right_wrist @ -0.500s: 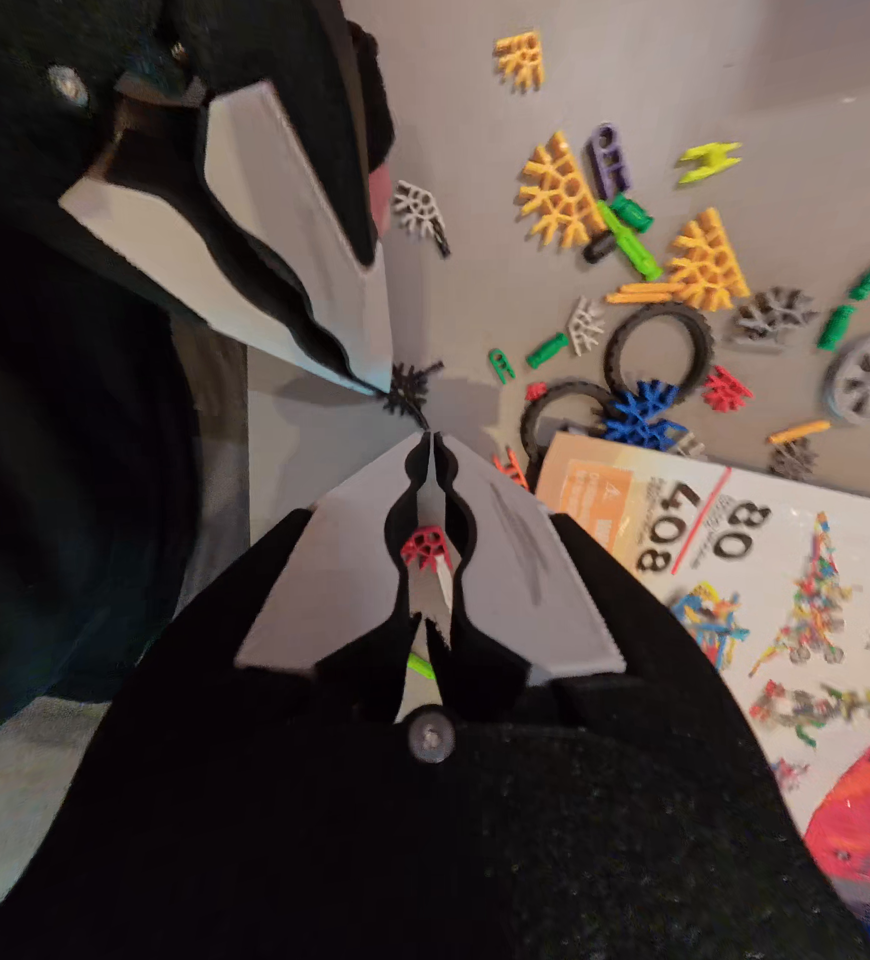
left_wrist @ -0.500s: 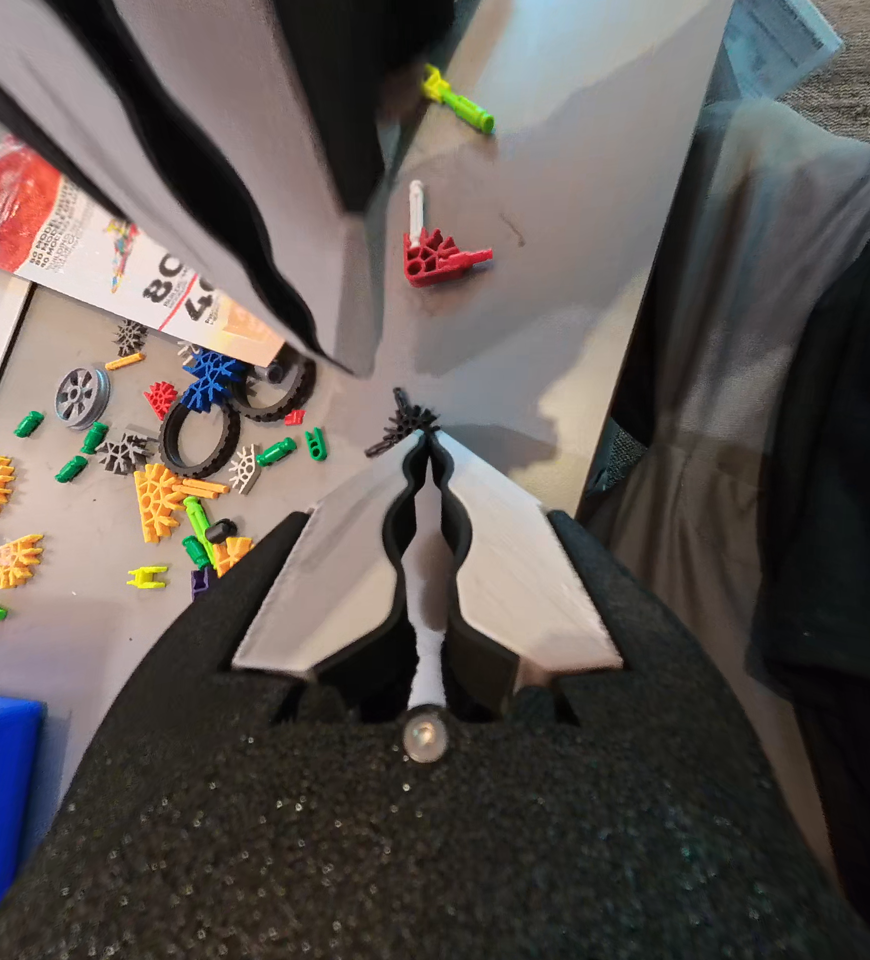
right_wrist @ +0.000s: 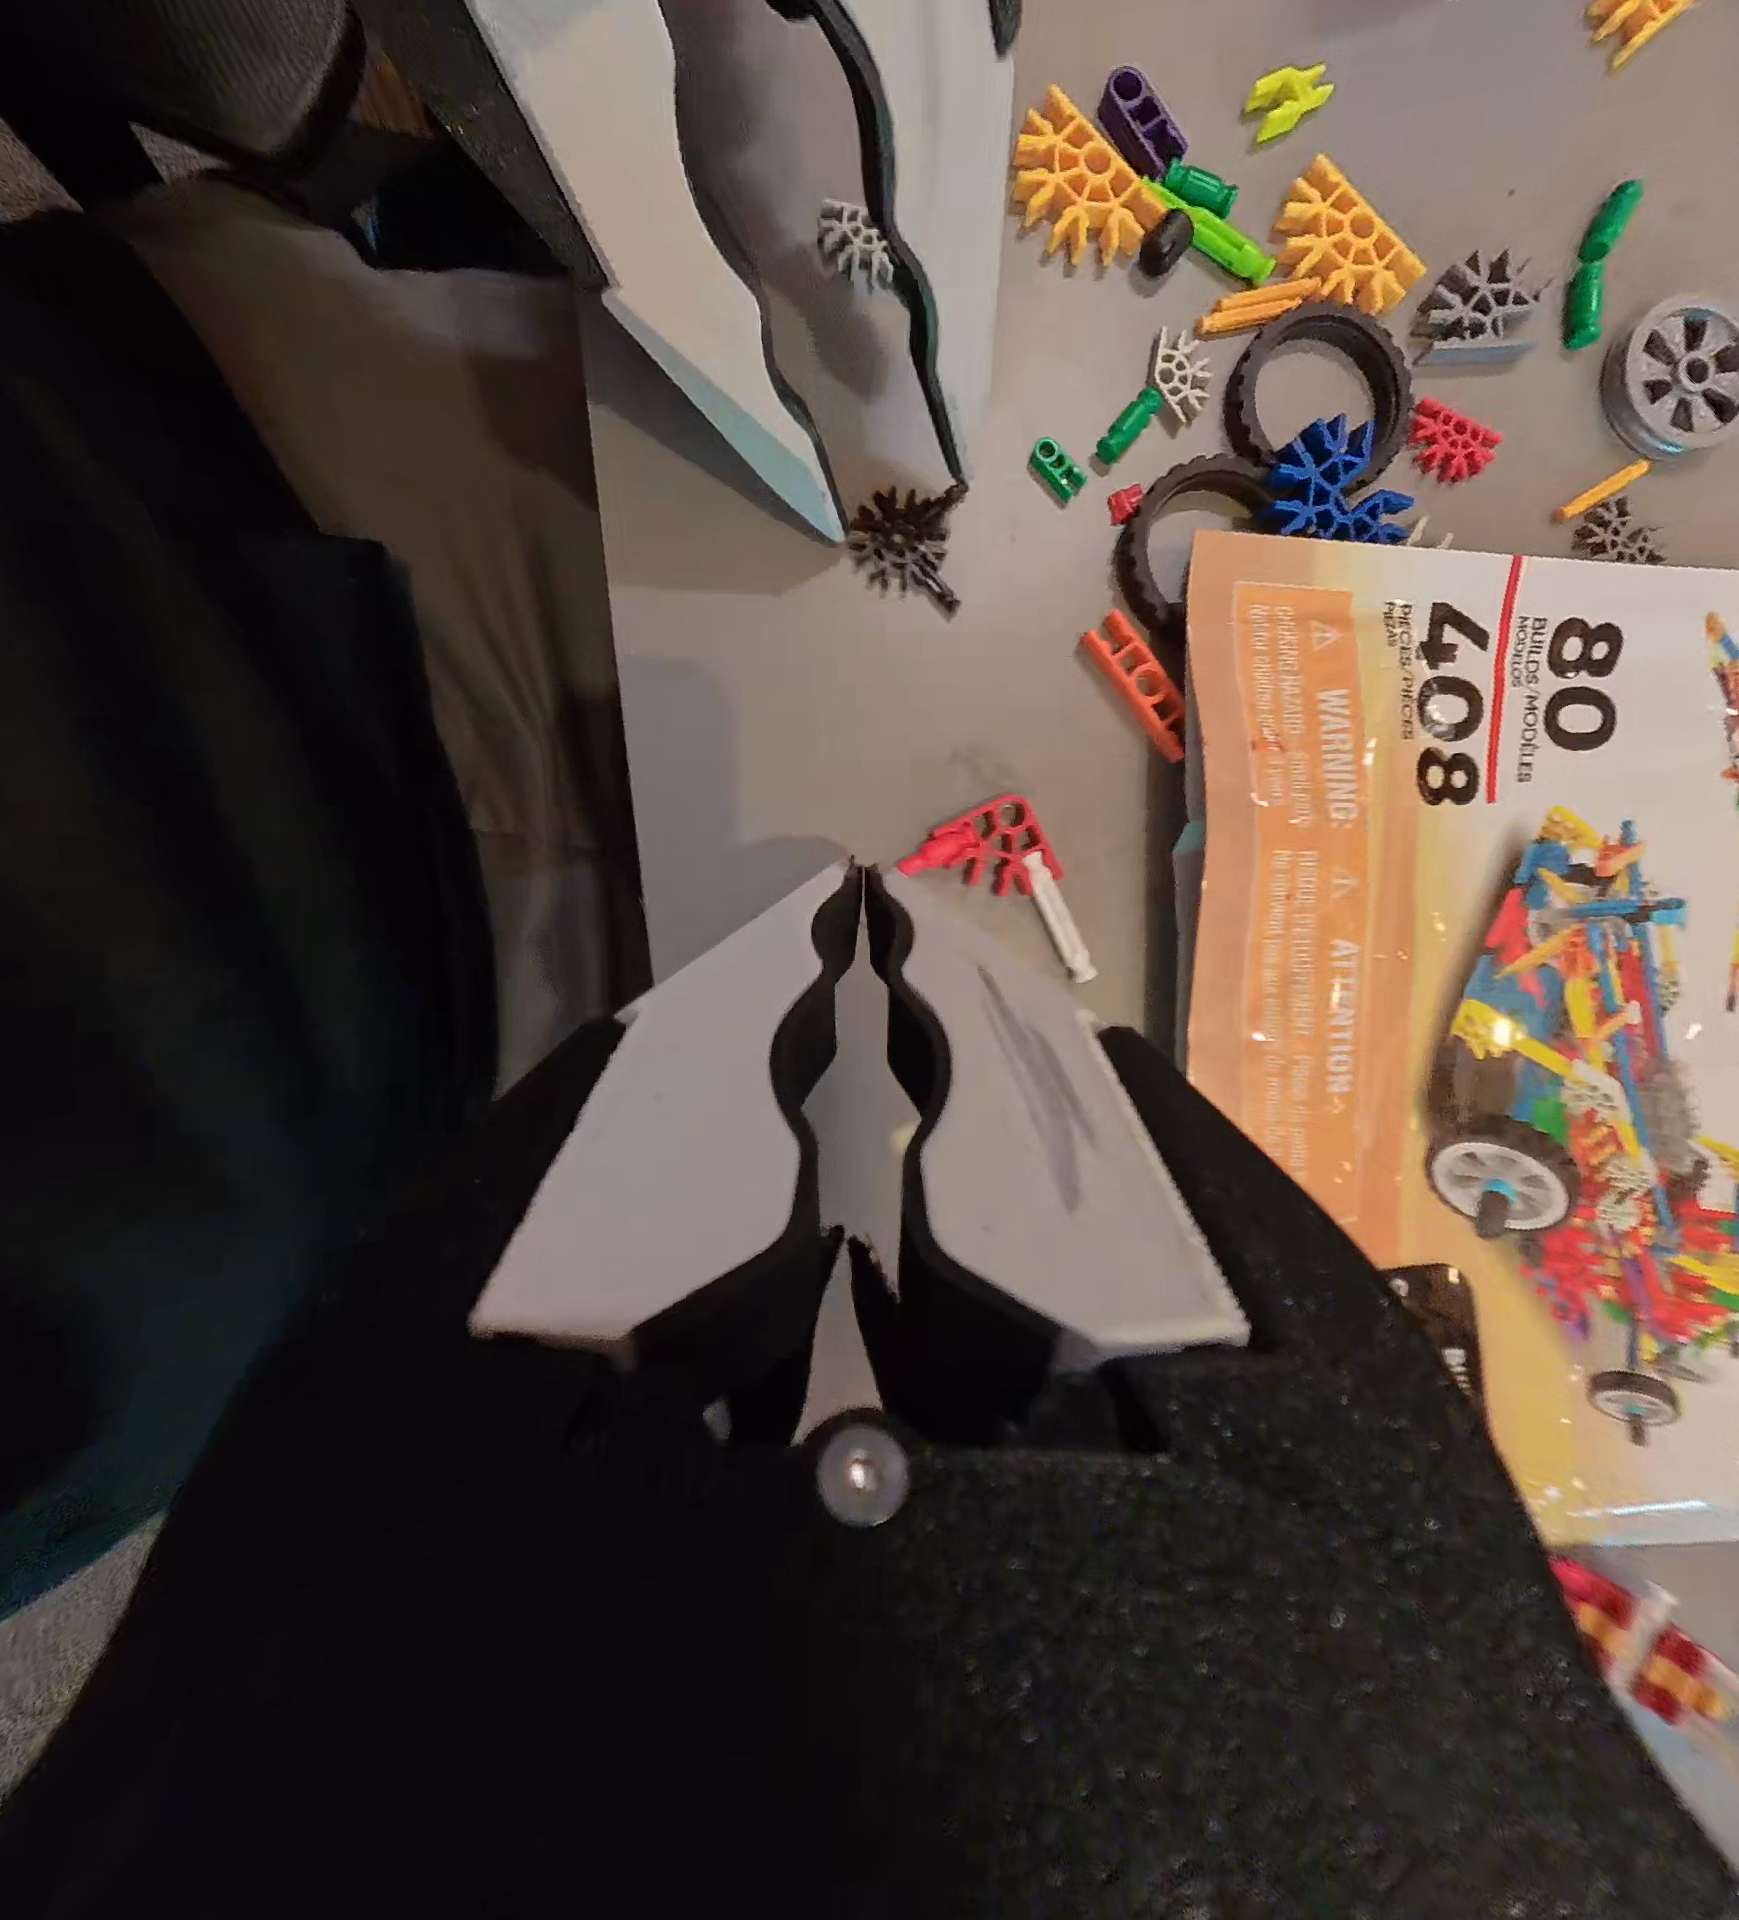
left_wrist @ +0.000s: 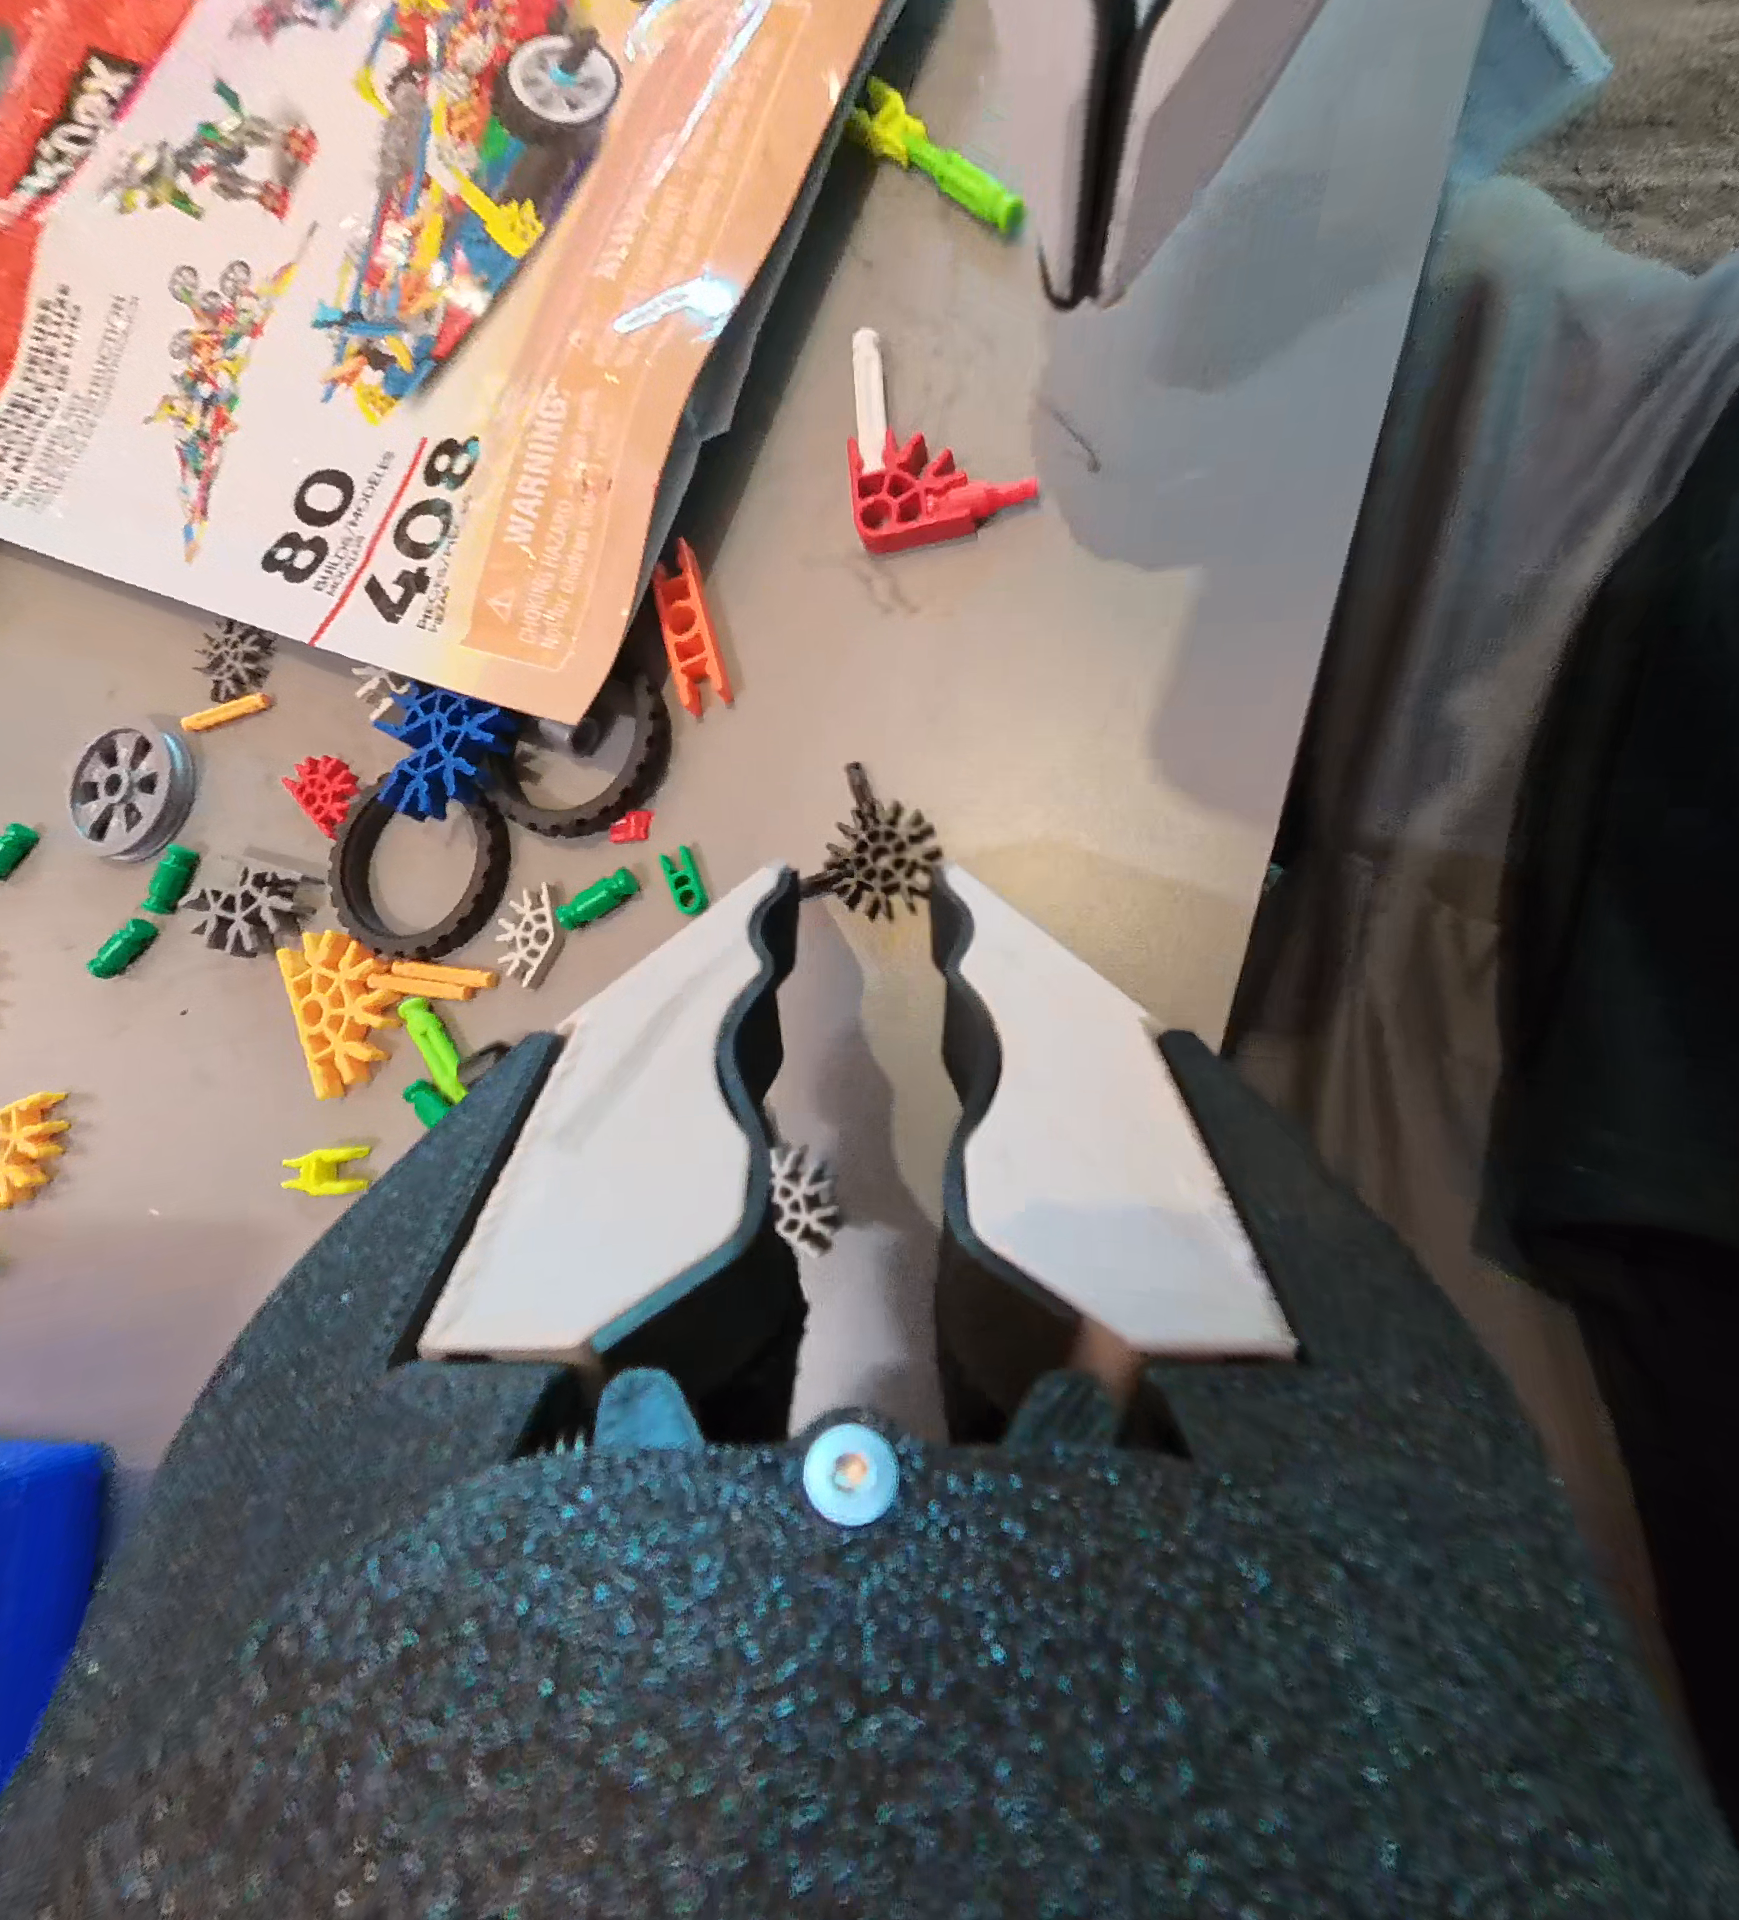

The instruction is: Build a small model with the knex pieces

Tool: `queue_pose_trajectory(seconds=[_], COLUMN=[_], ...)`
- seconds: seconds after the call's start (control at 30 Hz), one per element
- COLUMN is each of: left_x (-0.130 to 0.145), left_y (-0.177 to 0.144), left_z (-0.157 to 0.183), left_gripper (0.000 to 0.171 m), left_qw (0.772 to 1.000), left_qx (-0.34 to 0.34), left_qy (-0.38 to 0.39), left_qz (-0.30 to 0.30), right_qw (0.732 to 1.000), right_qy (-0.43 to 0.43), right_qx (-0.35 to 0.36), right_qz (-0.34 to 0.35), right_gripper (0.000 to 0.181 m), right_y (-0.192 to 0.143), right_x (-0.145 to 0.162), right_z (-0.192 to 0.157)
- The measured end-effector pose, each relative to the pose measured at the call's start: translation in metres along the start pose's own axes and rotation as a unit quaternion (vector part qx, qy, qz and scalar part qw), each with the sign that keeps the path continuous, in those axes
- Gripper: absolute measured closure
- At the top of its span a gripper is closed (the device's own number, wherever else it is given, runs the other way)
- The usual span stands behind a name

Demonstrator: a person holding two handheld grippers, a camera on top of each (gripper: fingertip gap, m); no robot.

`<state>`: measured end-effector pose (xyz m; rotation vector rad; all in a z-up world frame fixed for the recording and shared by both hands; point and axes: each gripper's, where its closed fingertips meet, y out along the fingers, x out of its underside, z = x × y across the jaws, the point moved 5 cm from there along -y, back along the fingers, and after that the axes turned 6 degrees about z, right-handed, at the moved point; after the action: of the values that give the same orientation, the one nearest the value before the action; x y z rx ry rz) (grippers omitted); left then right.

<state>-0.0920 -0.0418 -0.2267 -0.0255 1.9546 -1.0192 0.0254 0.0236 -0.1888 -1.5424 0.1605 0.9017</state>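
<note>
A dark spiky snowflake connector (left_wrist: pixel 883 858) with a short black rod lies on the grey table (left_wrist: pixel 948 675), mid-frame, at the tips of the left gripper (left_wrist: pixel 865 883), whose fingers are spread. The right gripper (right_wrist: pixel 863 875), fingers pressed together and empty, sits beside a red connector (right_wrist: pixel 1000 842).

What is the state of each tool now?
Left tool: open, holding nothing, at the black snowflake connector.
Right tool: closed, empty, beside the red connector.
</note>
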Motion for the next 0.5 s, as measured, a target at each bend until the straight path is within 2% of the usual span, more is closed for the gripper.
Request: queue_pose_trajectory(seconds=[0.23,0.5], left_x=[-0.004,-0.007], left_y=[0.007,0.009], left_z=[0.003,0.006], left_gripper=[0.157,0.163], left_qw=[1.0,1.0], left_qx=[0.022,0.009], left_qy=[-0.004,-0.012], left_qz=[-0.009,-0.004], right_qw=[0.999,0.996], right_qy=[0.022,0.029], right_qx=[0.003,0.016], right_qz=[0.044,0.08], right_gripper=[0.181,0.181], right_y=[-0.001,-0.007], right_x=[0.011,0.017], right_z=[-0.008,-0.005])
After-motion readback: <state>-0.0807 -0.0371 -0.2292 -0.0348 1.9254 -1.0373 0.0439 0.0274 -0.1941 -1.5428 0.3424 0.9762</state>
